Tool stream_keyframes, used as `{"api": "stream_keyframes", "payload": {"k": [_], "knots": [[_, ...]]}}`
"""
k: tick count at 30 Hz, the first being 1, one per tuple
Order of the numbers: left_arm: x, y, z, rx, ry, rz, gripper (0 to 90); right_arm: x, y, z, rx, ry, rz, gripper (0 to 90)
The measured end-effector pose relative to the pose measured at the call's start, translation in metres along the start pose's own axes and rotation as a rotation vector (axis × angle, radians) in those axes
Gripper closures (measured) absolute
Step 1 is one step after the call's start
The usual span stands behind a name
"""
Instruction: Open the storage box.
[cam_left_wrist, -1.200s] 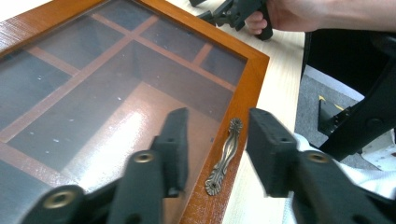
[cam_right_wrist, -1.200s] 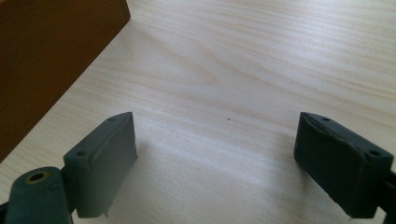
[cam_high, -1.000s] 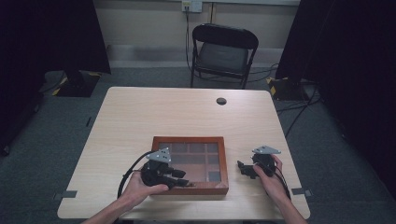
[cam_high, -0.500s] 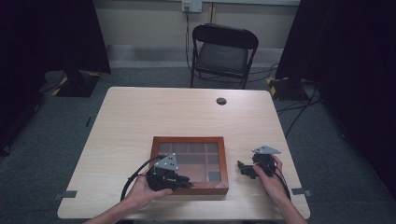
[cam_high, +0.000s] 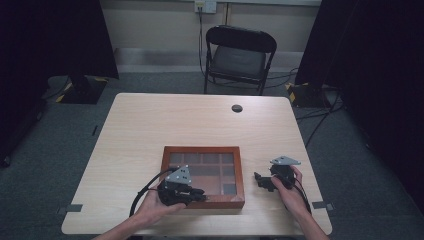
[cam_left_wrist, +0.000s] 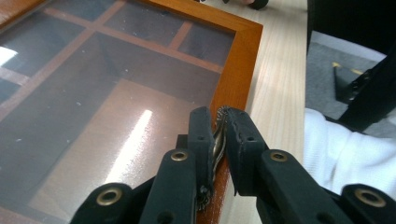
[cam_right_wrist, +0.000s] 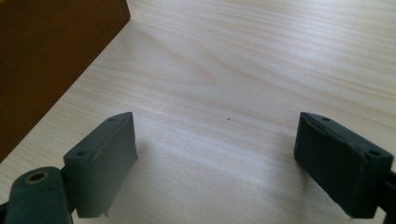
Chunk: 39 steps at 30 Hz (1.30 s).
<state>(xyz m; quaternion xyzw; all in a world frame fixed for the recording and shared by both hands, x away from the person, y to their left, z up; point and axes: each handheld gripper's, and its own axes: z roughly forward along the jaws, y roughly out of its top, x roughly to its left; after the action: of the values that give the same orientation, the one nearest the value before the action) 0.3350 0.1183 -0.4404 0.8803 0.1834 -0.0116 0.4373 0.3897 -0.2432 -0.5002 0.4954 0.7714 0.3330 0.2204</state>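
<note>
A brown wooden box (cam_high: 202, 149) with a glass lid and several compartments lies near the table's front edge. My left gripper (cam_high: 200, 195) is at the box's front rim. In the left gripper view it (cam_left_wrist: 218, 122) is shut on a small metal clasp (cam_left_wrist: 216, 144) on the wooden frame (cam_left_wrist: 243, 42). Right of the box, my right gripper (cam_high: 260, 181) rests low over the bare table, pointing toward the box. In the right gripper view it (cam_right_wrist: 215, 140) stands wide open with nothing between its jaws, and the box's side wall (cam_right_wrist: 46, 56) is at the left.
A black chair (cam_high: 240, 55) stands behind the light wooden table (cam_high: 200, 120). A small black round cap (cam_high: 237, 108) sits near the table's far edge. A white sleeve (cam_left_wrist: 345, 158) shows beside the left gripper. Dark curtains hang on both sides.
My left gripper has shifted slightly toward the box's front edge and to the right. The right gripper and the box have stayed still.
</note>
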Motion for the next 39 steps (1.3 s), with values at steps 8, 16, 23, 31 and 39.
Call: {"api": "stream_keyframes", "payload": {"k": [8, 16, 23, 31, 39], "knots": [[0.004, 0.004, -0.003, -0.002, -0.032, -0.038, 81.1, 0.0, 0.0, 0.0, -0.001, 0.0, 0.0, 12.3], [0.004, 0.009, -0.012, -0.029, -0.034, -0.059, 80.9, 0.0, 0.0, 0.0, 0.0, 0.0, 0.001, 12.3], [0.007, 0.011, -0.016, -0.019, -0.055, -0.056, 80.9, 0.0, 0.0, 0.0, 0.0, 0.0, 0.0, 12.3], [0.008, 0.014, -0.022, -0.024, -0.059, -0.059, 80.8, 0.0, 0.0, 0.0, 0.0, 0.0, 0.0, 12.3], [0.009, 0.02, -0.026, -0.02, -0.065, -0.075, 80.8, 0.0, 0.0, 0.0, 0.0, 0.0, 0.001, 12.3]]}}
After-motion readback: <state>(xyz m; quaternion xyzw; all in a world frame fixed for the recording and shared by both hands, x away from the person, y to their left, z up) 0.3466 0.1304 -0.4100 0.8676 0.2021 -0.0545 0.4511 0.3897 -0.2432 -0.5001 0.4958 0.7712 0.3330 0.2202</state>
